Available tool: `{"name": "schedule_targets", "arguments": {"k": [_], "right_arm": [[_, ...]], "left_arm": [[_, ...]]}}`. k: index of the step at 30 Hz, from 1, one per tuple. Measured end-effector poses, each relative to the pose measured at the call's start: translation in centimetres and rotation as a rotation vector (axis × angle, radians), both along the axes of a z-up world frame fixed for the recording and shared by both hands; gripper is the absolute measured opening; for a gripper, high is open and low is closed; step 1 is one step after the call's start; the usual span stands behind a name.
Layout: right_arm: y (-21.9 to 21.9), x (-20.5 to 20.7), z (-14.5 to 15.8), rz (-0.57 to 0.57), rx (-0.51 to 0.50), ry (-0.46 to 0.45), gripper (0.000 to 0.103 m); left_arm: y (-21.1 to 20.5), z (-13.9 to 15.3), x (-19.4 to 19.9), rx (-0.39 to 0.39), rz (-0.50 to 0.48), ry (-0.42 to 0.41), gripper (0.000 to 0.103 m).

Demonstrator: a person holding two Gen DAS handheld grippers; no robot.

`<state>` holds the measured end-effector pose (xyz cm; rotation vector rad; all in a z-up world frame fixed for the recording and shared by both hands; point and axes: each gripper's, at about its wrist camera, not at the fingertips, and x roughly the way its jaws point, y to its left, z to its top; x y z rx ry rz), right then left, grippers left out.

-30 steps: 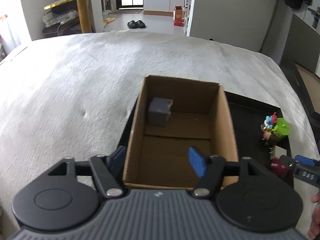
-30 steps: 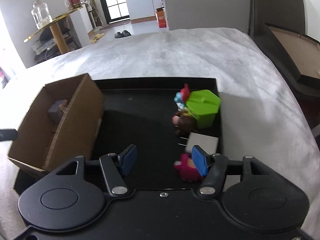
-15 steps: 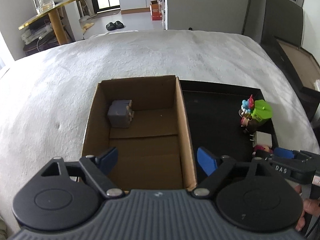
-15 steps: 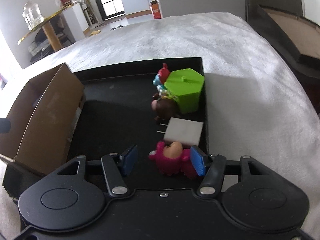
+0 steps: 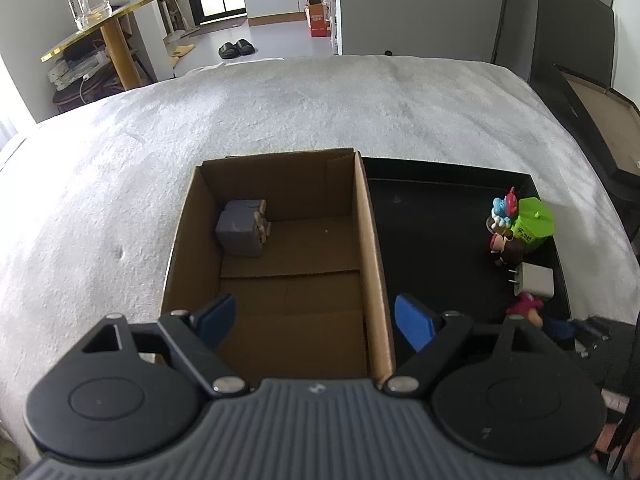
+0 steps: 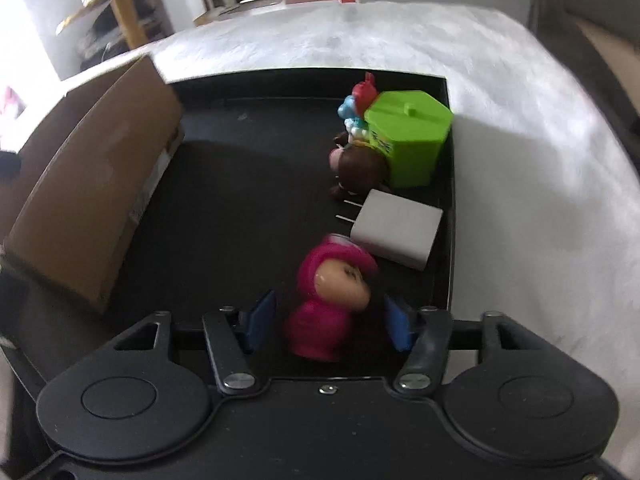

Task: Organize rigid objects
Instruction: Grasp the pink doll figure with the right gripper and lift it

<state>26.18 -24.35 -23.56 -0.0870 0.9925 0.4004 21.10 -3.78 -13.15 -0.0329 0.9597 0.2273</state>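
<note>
A pink toy figure (image 6: 328, 312) stands on the black tray (image 6: 240, 208), between the pads of my right gripper (image 6: 328, 320). The jaws are closing, with a small gap still showing on each side of the figure. Behind it lie a white charger plug (image 6: 396, 228), a brown figure (image 6: 360, 168), a blue-and-red figure (image 6: 356, 108) and a green hexagonal container (image 6: 408, 136). My left gripper (image 5: 316, 320) is open and straddles the right wall of the cardboard box (image 5: 368, 240). A grey block (image 5: 240, 228) sits in the box's far left corner.
Box and tray rest side by side on a pale fuzzy bed cover (image 5: 280, 112). A dark framed board (image 5: 592, 128) leans at the right edge. Beyond the bed are a gold-topped table with a glass jar (image 5: 88, 0) and slippers (image 5: 236, 48) on the floor.
The right gripper has sunk down around the pink figure and its jaws have narrowed. The left gripper slid across the box to its right wall and its jaws widened.
</note>
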Motion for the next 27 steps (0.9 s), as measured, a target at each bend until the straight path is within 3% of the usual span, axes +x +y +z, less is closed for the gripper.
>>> {"name": "schedule_targets", "arguments": {"k": [3,7,17,27], "right_arm": [[-0.5,0.0,0.4,-0.001,0.077,0.025,0.036],[-0.3,-0.5,1.5,0.004,0.059,-0.039,0.036],[0.2,-1.2,3.2,0.025,0.06,-0.076,0.036],[2.9,-1.5,6.0,0.06,0.046,-0.124,0.036]], "left_arm": [[0.0,0.1,-0.2,0.003,0.003,-0.003,0.086],[0.2,0.5,-0.5,0.006,0.004,-0.012,0.086],[1.1,0.4,-1.1,0.007,-0.008,-0.023,0.086],[4.8,-0.5,-1.9,-0.042,0.039,-0.03,0.086]]}}
